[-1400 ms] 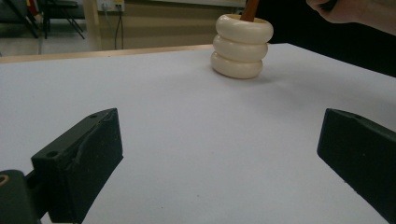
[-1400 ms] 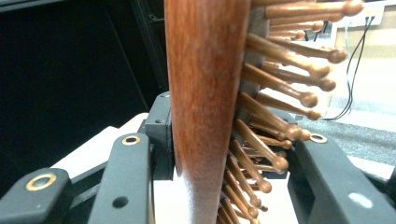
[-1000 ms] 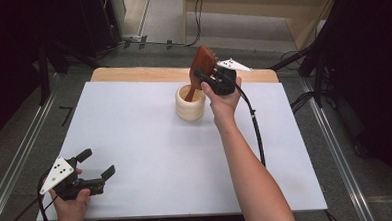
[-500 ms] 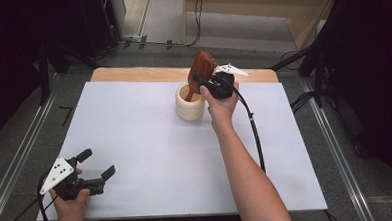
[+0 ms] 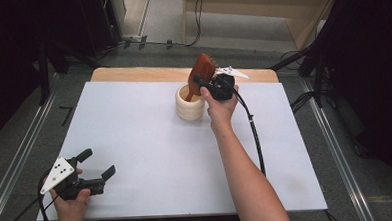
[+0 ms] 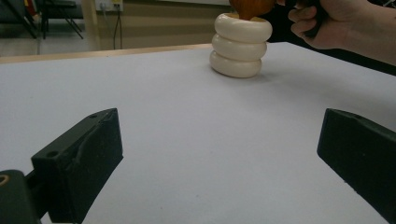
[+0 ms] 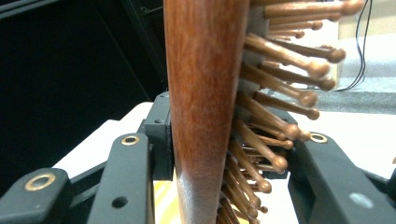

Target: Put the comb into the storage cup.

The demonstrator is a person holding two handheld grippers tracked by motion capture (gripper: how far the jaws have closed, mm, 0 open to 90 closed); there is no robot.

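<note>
Hairbrush (image 5: 204,70) of reddish-brown wood sits clamped in the right gripper (image 5: 203,84), which is clenched on it: in the right gripper view the wooden back (image 7: 205,112) presses against one black jaw while the ball-tipped wooden bristles (image 7: 275,116) crowd against the other. From the high view the brush leans up and away from that gripper, paddle head at the top, its handle end pointing down into the mouth of the cream-coloured holder (image 5: 189,104), a pot shaped like three stacked rings that stands just below and beside the gripper. Whether the handle tip touches the inside of the holder I cannot quite make out; the rim hides it. The right hand (image 5: 221,107) wraps the gripper body from behind, and its black cable (image 5: 254,138) trails back along the forearm over the white table (image 5: 150,142).

The left gripper (image 5: 97,165) is released, its two black jaws standing wide apart with nothing between them, low over the near corner of the table. The left hand (image 5: 70,208) holds it from below, the grey three-cornered plate (image 5: 56,172) on top. Seen along its jaws, the holder (image 6: 240,44) stands well ahead of it across bare white surface, with the brown end of the brush (image 6: 250,7) at its mouth.
</note>
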